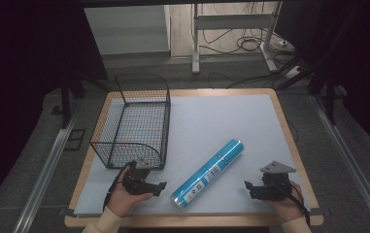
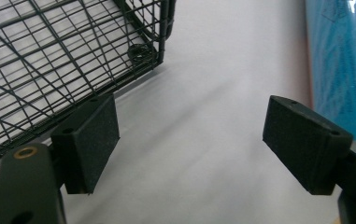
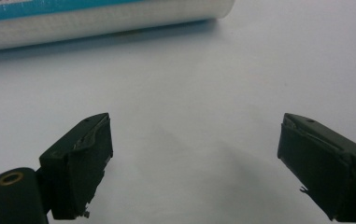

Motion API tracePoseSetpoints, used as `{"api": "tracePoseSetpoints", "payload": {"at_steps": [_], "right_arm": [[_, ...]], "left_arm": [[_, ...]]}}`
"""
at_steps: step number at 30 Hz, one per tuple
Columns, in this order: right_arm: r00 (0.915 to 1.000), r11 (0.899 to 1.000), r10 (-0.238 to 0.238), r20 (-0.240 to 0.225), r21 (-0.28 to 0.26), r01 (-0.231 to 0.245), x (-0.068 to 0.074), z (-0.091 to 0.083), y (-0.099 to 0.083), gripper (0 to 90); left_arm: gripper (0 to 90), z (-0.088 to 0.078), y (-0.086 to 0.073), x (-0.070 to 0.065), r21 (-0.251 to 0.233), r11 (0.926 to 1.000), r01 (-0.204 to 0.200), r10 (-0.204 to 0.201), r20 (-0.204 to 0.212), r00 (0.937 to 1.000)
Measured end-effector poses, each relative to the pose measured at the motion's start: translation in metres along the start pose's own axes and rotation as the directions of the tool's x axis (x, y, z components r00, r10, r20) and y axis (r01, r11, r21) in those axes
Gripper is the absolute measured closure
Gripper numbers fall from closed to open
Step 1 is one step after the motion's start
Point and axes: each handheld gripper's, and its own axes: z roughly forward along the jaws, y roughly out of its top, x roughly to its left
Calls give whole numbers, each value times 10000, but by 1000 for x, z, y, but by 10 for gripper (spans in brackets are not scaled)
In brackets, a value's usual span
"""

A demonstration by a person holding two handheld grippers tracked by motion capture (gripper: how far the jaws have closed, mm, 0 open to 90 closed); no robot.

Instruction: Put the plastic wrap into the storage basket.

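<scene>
Blue tube (image 1: 208,173) lies loose on the desk (image 1: 221,116) beside the wire basket (image 1: 133,121).
Left gripper (image 2: 189,144) and right gripper (image 3: 194,163) both gape, jaws empty; a one-sided nudge could roll it away.

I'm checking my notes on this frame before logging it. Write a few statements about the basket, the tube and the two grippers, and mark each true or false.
1. The wire basket is empty. True.
2. The blue tube stands upright on the table. False: it lies on its side on the white mat.
3. The left gripper is shut on the tube. False: its jaws are wide open and hold nothing.
4. The right gripper is open, with bare mat between its jaws. True.
5. The tube lies inside the basket. False: it lies on the mat, to the basket's right.
</scene>
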Motion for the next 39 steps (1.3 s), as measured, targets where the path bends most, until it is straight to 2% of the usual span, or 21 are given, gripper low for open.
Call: {"api": "tracePoseSetpoints", "payload": {"at_steps": [5,11,15,22,33,39], "right_arm": [[10000,10000,-7,-47,3,7,0,0,-1,109],[10000,10000,28,4,-59,-28,-1,-1,0,109],[10000,10000,7,19,-59,-7,-2,0,-1,109],[10000,9999,-48,74,-121,49,-3,-1,-1,109],[9998,9998,-45,172,-183,48,-5,-1,-2,110],[9998,9998,-26,183,-190,30,-5,-1,-2,110]], "left_arm": [[180,-4,1,-1,-92,9998,162,-162,9,9999],[180,-6,4,-5,-87,9999,83,-82,50,10000],[179,-10,9,-10,-106,9998,-180,181,105,9998],[196,-14,16,-16,-211,9995,-251,251,7,9997],[185,-18,39,-30,-124,9990,-430,432,136,9990],[183,-18,50,-38,-39,9977,-676,676,137,9976]]}}
